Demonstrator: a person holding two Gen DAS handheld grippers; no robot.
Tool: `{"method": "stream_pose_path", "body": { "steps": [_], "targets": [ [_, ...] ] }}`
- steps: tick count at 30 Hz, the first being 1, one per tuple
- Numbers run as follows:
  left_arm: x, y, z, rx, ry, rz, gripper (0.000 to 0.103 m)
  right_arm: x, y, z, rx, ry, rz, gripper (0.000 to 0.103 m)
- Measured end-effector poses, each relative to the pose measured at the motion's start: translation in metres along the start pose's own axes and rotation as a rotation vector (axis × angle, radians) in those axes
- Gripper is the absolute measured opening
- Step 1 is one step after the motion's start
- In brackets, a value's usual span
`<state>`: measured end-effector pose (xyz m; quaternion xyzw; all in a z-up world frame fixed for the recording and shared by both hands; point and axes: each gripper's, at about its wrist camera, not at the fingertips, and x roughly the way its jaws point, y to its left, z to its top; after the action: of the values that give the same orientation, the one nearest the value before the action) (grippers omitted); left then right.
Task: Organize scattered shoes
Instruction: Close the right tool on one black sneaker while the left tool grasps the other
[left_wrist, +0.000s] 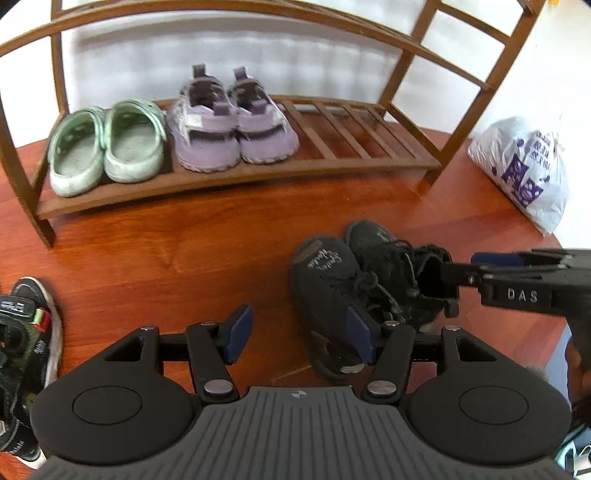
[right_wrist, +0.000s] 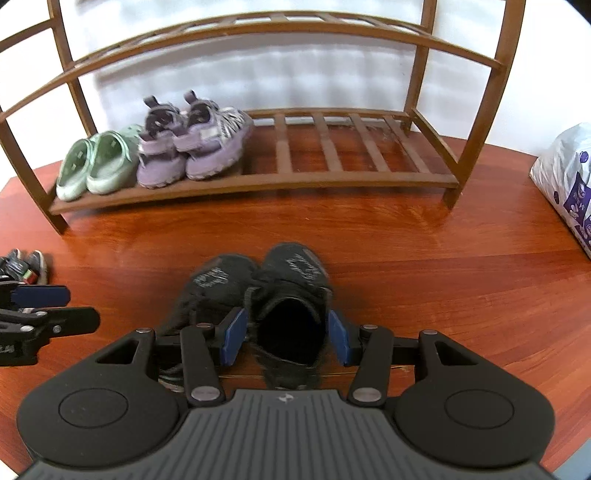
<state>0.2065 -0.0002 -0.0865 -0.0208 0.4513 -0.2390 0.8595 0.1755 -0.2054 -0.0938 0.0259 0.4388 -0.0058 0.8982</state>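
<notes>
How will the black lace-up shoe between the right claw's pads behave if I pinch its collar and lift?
The black lace-up shoe looks soft-sided, so its open collar will probably cave in between the right claw. Lifted by the heel end, the toe likely droops. Its loose laces lie across the other black shoe and could drag it.

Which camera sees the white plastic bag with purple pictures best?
The left wrist view: the white plastic bag with purple pictures shows nearly whole beside the rack. The right wrist view catches only its edge.

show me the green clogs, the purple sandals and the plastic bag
green clogs (left_wrist: 107, 147), left wrist view, on the inner heel edges where the pair meets
purple sandals (left_wrist: 236, 136), left wrist view, on the heel
plastic bag (left_wrist: 524, 170), left wrist view, on its printed side
</notes>
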Motion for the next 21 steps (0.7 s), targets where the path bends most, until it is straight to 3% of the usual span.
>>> {"method": "stream_pose_path", "body": {
  "steps": [11, 18, 21],
  "targets": [
    [0.045, -0.024, -0.007, 0.017, 0.095, 0.009, 0.057, 0.040, -0.037, 0.001, -0.023, 0.072, 0.058, 0.055],
    [0.069, -0.021, -0.004, -0.009, 0.136, 0.035, 0.045, 0.061, -0.039, 0.000, -0.021, 0.098, 0.085, 0.054],
    [0.080, -0.021, -0.002, -0.013, 0.153, 0.029, 0.038, 0.071, -0.038, 0.000, -0.014, 0.106, 0.097, 0.046]
  ]
}}
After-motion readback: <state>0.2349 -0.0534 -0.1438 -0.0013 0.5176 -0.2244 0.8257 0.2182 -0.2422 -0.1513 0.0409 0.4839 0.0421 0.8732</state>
